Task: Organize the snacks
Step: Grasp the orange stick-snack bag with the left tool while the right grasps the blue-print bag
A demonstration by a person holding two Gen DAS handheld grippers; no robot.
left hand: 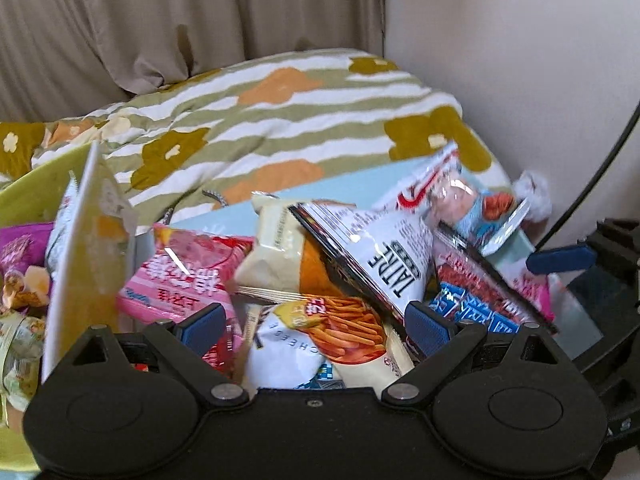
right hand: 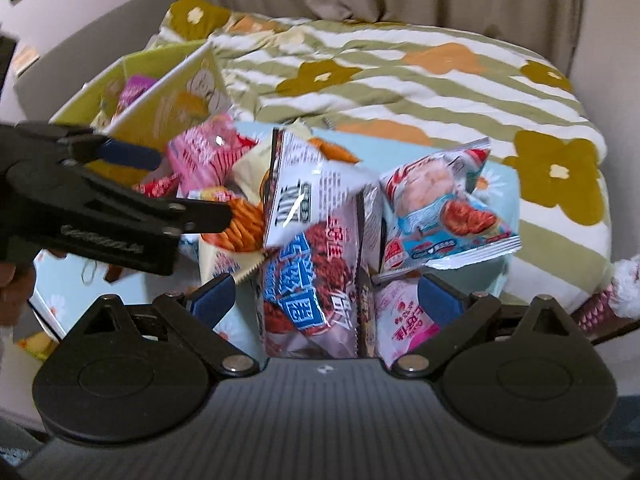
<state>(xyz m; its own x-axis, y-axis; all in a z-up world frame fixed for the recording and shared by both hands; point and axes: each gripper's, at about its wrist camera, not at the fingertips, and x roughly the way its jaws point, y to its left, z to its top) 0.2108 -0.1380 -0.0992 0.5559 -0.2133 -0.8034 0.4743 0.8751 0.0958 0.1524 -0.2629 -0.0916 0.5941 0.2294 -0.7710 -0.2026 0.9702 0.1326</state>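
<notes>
A light blue box (right hand: 502, 184) holds a heap of snack packets. My left gripper (left hand: 316, 326) is open over an orange stick-snack packet (left hand: 336, 328), between a pink packet (left hand: 188, 272) and a white "TATRE" packet (left hand: 376, 256). My right gripper (right hand: 326, 300) is open around a red-and-blue packet (right hand: 308, 280); a pink-white packet (right hand: 404, 320) lies at its right finger. A light blue packet (right hand: 444, 208) rests on top at the right. The left gripper (right hand: 172, 188) also shows at the left in the right wrist view.
A green box (right hand: 132, 64) with a yellow packet (right hand: 180, 100) and purple packets stands left of the blue box. A striped flowered quilt (right hand: 400, 80) covers the bed behind. Curtains and a wall stand beyond.
</notes>
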